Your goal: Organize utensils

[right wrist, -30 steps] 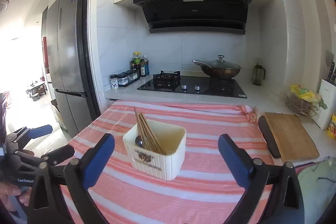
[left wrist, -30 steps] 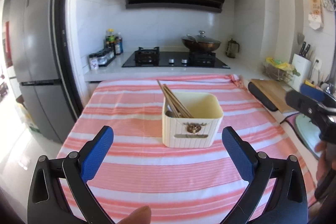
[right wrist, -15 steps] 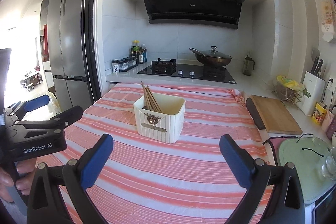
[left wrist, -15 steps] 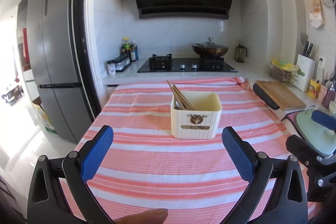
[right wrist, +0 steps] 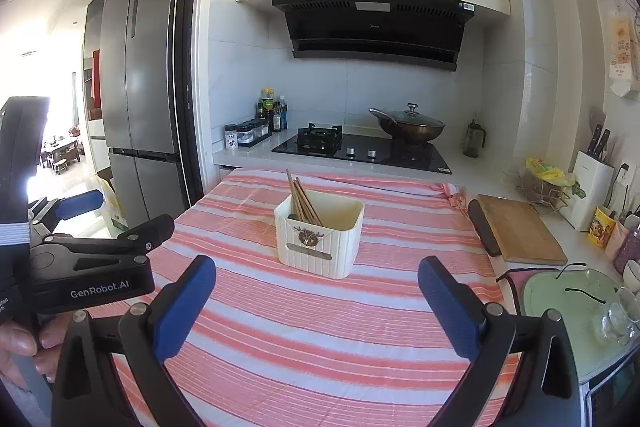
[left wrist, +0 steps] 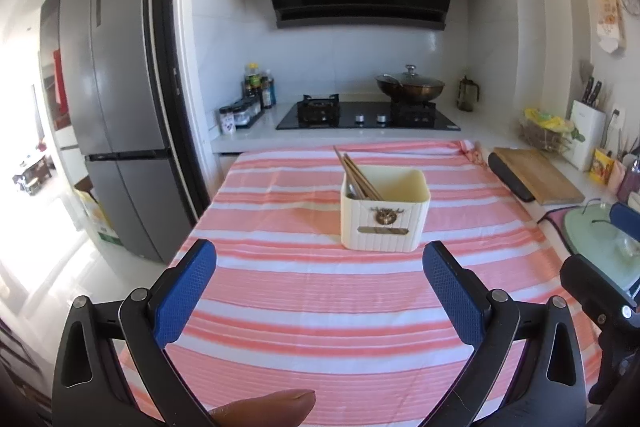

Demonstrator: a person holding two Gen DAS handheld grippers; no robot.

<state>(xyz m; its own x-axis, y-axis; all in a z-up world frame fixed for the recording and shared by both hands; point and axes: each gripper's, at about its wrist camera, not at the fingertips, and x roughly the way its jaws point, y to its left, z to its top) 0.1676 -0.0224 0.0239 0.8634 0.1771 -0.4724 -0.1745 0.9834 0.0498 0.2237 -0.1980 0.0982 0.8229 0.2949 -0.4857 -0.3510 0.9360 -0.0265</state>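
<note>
The holder [left wrist: 385, 209], a cream ribbed box with a small brass ornament on its front, stands upright near the middle of the table, on the striped cloth [left wrist: 320, 291]. Inside, a bundle of chopsticks [left wrist: 356, 173] leans toward its back left corner, tips above the rim, and I can make out what looks like a spoon [left wrist: 352, 189] low beside them. I see no loose utensils lying on the cloth in either view.

My left gripper [left wrist: 319, 293] is spread wide and empty, held over the near part of the table, well short of the holder. My right gripper [right wrist: 317, 301] is likewise spread and empty, also short of the holder and slightly to its right. Beyond the cloth, a cutting board [right wrist: 520, 229] lies on the counter at the right, clear of my working area.

In my judgement the sorting is finished or nearly so. If a final check is needed, I would keep both tools high and apart, approach the holder from the front, and avoid brushing the leaning sticks, since the box looks light enough to tip or slide on the cloth.
</note>
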